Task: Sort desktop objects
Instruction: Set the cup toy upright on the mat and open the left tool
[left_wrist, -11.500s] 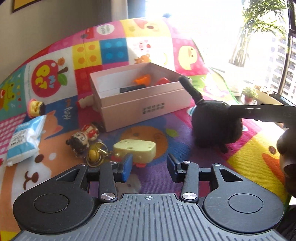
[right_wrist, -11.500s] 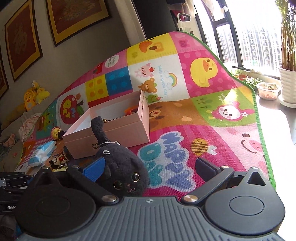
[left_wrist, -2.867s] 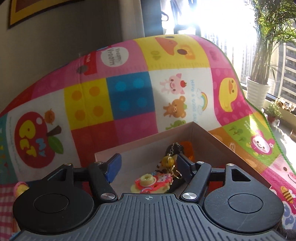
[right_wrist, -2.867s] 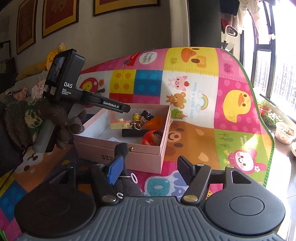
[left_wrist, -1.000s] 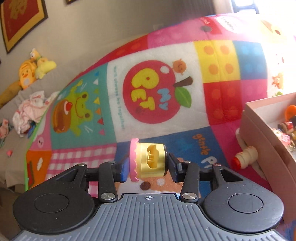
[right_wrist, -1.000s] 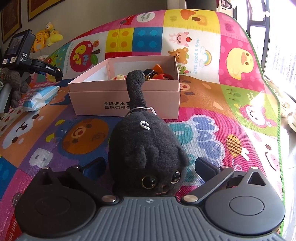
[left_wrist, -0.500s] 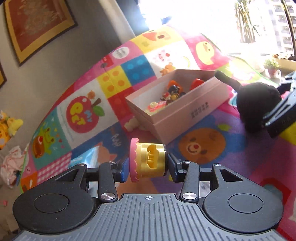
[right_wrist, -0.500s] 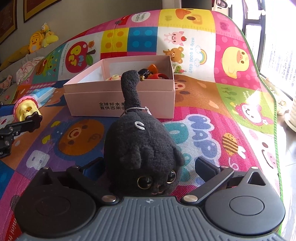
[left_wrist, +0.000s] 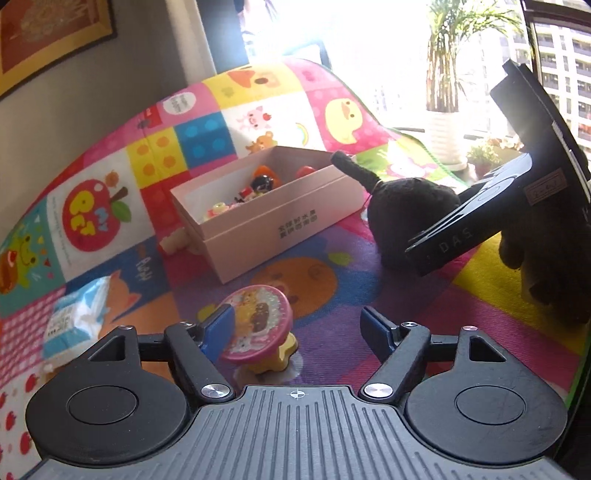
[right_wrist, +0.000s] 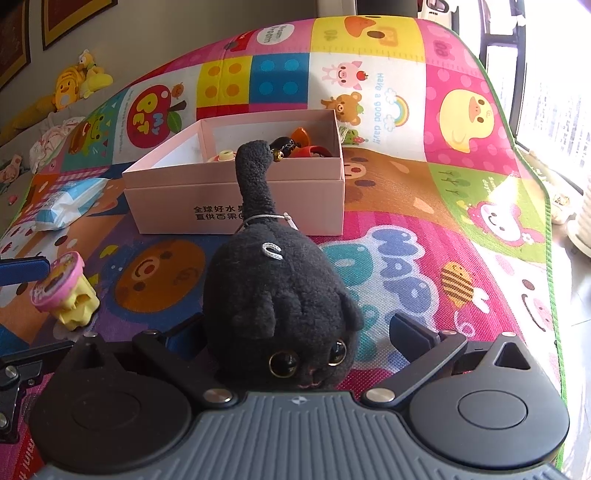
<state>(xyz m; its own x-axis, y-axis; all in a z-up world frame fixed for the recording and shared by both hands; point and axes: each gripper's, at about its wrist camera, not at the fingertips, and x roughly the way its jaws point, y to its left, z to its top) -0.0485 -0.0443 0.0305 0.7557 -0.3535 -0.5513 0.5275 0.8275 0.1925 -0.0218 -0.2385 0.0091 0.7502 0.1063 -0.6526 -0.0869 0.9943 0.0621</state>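
The left gripper (left_wrist: 297, 325) is opening, releasing the pink-and-yellow toy (left_wrist: 258, 326) onto the mat in front of the pink box (left_wrist: 266, 214). The right gripper (right_wrist: 295, 332) straddles the black plush cat (right_wrist: 280, 291), jaws wide, unclenched. Next likely calls for closing on the cat.

The mat (right_wrist: 424, 229) carries most of the writing: "Have a good day!" beside a rainbow; big blue letters "HAPP" in front of the box (right_wrist: 236, 199); "MY PET" on a red apple (right_wrist: 151, 114); "04" and "08" along the far edge; a white bubble with "Vroom" legible, upside down; the box's front wall bears two lines of Chinese characters, partly hidden by the cat (right_wrist: 277, 291) tail; the black device (left_wrist: 480, 221) in the left view reads "DAS", seen upside down; the tissue pack (left_wrist: 74, 321) label is too small to read.
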